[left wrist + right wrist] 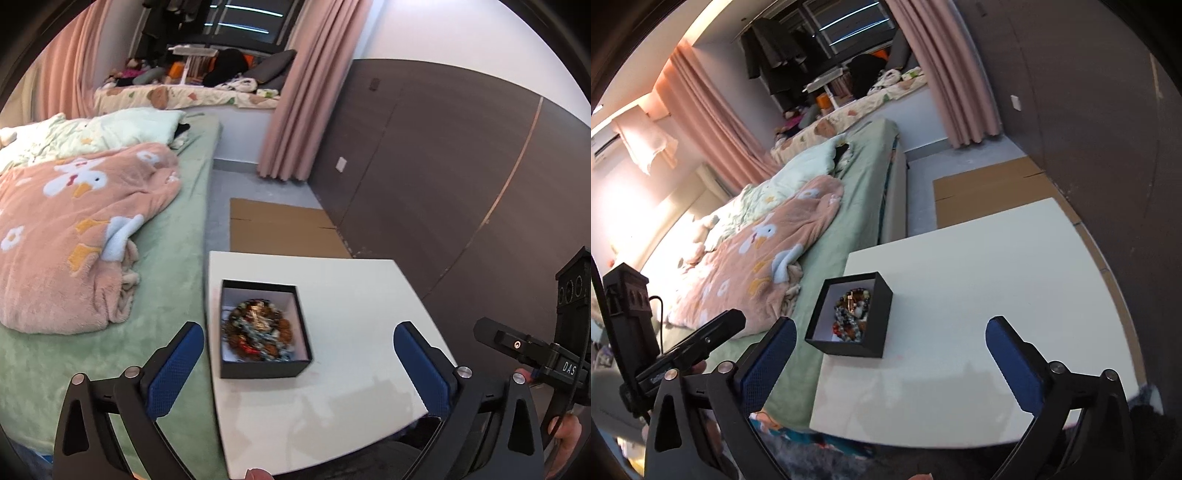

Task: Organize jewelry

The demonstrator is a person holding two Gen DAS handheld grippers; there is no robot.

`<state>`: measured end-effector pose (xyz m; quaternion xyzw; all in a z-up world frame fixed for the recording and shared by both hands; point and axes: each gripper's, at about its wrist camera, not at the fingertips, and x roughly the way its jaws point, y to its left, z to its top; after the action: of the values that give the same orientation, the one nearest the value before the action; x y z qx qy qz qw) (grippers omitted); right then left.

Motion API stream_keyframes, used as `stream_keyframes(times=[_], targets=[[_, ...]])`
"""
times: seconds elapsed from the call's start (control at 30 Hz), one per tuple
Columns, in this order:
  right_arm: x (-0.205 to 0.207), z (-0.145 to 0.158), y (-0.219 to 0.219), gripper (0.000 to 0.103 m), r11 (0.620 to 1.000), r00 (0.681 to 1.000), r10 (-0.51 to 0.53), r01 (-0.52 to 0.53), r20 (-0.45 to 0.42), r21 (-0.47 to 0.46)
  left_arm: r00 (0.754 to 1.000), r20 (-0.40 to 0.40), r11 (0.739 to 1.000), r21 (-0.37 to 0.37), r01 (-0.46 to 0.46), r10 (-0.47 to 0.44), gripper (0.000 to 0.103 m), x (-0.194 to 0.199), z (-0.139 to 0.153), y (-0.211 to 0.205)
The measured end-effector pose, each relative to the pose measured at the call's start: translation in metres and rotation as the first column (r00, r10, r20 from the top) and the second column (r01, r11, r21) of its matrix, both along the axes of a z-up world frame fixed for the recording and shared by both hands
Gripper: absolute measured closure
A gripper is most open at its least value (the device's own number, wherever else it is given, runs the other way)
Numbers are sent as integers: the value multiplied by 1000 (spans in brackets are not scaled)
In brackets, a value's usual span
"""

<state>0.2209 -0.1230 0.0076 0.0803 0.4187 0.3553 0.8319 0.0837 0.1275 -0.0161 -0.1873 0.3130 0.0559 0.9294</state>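
A small black box [263, 365] with a white lining stands open on the white table [354, 295], near its left edge. A tangle of beaded jewelry [256, 330] in brown, blue and red fills it. My left gripper [299, 354] is open, held back from and above the box, nothing between its blue pads. In the right wrist view the same black box [871, 345] and its beaded jewelry [851, 314] sit ahead and left of centre. My right gripper [892, 350] is open too, with empty jaws, apart from the box.
A bed with a green sheet [177, 229] and a pink duck-print blanket [74, 221] runs along the table's left side. Flat cardboard [280, 225] lies on the floor beyond the table. A dark panelled wall [443, 166] stands to the right. The other gripper's body [546, 354] shows at right.
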Motion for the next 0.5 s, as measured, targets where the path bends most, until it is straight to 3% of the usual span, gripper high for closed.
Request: stream_keyframes(times=[0.37,0.5], targets=[[-43,20,-33,0,998,997,-48,51,67,-43,998,42,998,39,40,-42,0,-31,24,-31],[-60,28,-42,0,999,997,-42,43,61,-12,997,45,996,70,56,-60,0,-44,33,-45]])
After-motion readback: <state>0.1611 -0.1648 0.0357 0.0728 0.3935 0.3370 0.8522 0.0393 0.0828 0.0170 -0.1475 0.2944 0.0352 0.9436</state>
